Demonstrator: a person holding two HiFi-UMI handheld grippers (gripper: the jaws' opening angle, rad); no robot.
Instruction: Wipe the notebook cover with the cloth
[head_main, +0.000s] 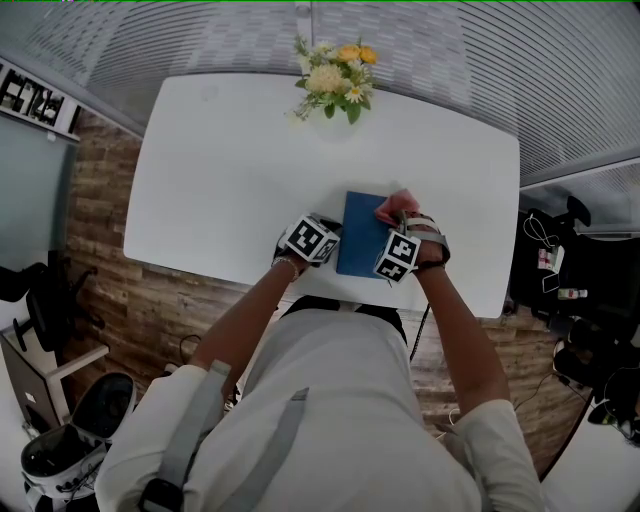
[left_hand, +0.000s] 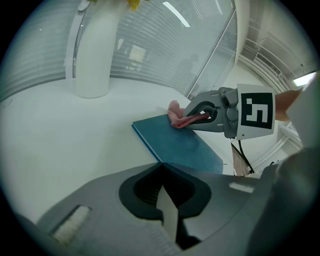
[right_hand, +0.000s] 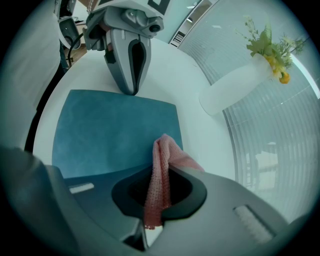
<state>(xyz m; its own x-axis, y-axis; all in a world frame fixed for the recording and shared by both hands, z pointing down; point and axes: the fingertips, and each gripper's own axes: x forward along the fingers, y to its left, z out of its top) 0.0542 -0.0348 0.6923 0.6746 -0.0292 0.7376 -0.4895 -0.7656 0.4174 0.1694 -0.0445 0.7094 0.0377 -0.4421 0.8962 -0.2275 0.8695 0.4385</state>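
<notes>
White tabletop (head_main: 220, 170) fills the scene, with a pale vase (left_hand: 92, 55) of flowers at its far side. A blue notebook (head_main: 360, 235) lies flat, cover up, by the near edge in front of the person. Its long axis runs from the person toward the vase, leaning a little right at the far end. I cannot tell which side the spine is on.

The left gripper (right_hand: 131, 87) has its jaws together with nothing between them, tip down at the notebook's left edge. The right gripper (left_hand: 189, 120) is clamped on a pink cloth (right_hand: 165, 160), whose loose fold sits at the cover's far right corner.

The wipe would go best in overlapping strokes along the long axis. The left tip should press down so the notebook cannot slide. Only the cloth's fold, not the jaws, should meet the cover.
</notes>
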